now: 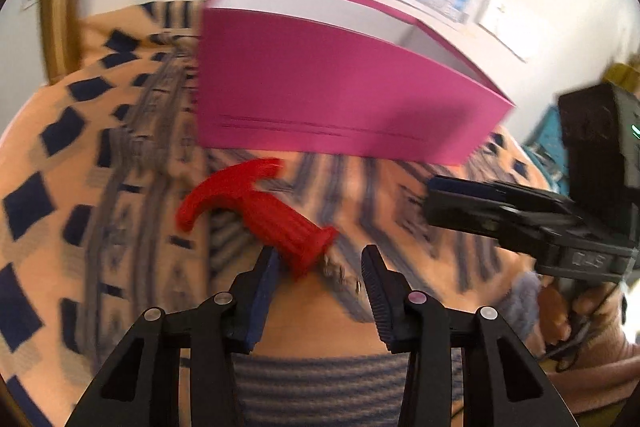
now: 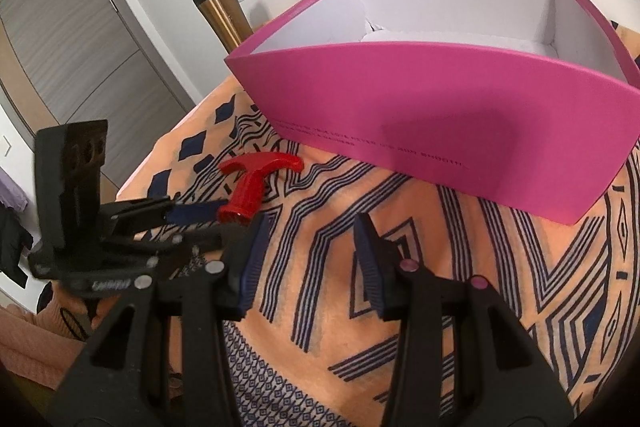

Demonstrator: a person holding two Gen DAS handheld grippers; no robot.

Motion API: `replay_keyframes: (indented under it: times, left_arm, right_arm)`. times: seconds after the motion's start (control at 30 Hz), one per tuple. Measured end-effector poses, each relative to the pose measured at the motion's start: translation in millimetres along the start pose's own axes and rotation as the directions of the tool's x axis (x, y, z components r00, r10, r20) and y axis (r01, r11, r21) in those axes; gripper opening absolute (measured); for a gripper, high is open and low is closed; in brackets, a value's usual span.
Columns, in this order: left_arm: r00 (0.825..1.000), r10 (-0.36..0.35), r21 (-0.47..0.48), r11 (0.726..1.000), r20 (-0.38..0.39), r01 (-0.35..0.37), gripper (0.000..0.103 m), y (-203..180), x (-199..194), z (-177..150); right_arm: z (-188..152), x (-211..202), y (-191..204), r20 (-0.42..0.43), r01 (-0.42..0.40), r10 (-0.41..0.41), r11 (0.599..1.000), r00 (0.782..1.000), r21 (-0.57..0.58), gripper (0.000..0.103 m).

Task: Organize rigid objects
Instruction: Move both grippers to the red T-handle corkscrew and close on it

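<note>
A red T-shaped plastic handle (image 1: pixel 256 211) lies on the patterned orange cloth, in front of an open pink box (image 1: pixel 340 95). My left gripper (image 1: pixel 320 259) is open, its fingertips just short of the handle's round foot, not gripping it. The left wrist view is blurred. In the right wrist view the handle (image 2: pixel 256 183) lies left of the pink box (image 2: pixel 460 119), which has a white inside, and the left gripper (image 2: pixel 192 223) reaches to its foot. My right gripper (image 2: pixel 312 231) is open and empty above bare cloth. It also shows at the right of the left wrist view (image 1: pixel 436 203).
A gold metal tumbler (image 2: pixel 228 19) stands behind the box's left corner, also seen in the left wrist view (image 1: pixel 60 23). A map hangs on the wall behind. A grey door (image 2: pixel 72 55) is at the left. The cloth's edge (image 2: pixel 148 163) drops off at left.
</note>
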State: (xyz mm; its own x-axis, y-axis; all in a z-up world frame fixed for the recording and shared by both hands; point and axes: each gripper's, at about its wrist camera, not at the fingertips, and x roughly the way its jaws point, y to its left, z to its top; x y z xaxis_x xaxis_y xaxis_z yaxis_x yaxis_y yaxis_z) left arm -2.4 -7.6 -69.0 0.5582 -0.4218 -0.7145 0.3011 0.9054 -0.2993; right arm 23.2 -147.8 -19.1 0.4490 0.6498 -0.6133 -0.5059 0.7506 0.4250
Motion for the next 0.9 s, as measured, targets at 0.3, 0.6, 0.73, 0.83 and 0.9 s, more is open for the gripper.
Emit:
replay_keyframes:
  times: [0.3,0.6,0.73,0.83,0.9]
  left_arm:
    - [0.997,0.003,0.031,0.999,0.079,-0.005,0.043,4.3,-26.6,1.3]
    - [0.99,0.111,-0.042,0.993,0.091,-0.108,0.043,46.2,-25.9,19.6]
    - [0.993,0.096,-0.046,0.995,0.064,-0.093,0.043,49.7,-14.2,22.1]
    - [0.995,0.088,-0.044,0.995,0.044,-0.086,0.043,49.5,-8.8,21.3]
    - [0.996,0.08,-0.043,0.996,0.035,-0.079,0.043,48.7,-6.8,20.0]
  right_arm:
    - [-6.7,1.6,-2.6,-0.016,0.0,0.001,1.0,1.0,0.018,0.046]
    - [-12.5,19.6,14.5,-0.05,-0.059,0.059,0.998,0.997,-0.007,0.046]
    - [-14.4,27.7,24.7,-0.077,-0.071,0.068,0.997,0.995,-0.035,0.046]
    - [-16.7,29.2,28.6,-0.087,-0.066,0.061,0.997,0.994,-0.051,0.046]
    - [-18.1,30.0,28.3,-0.096,-0.055,0.049,0.997,0.994,-0.056,0.046]
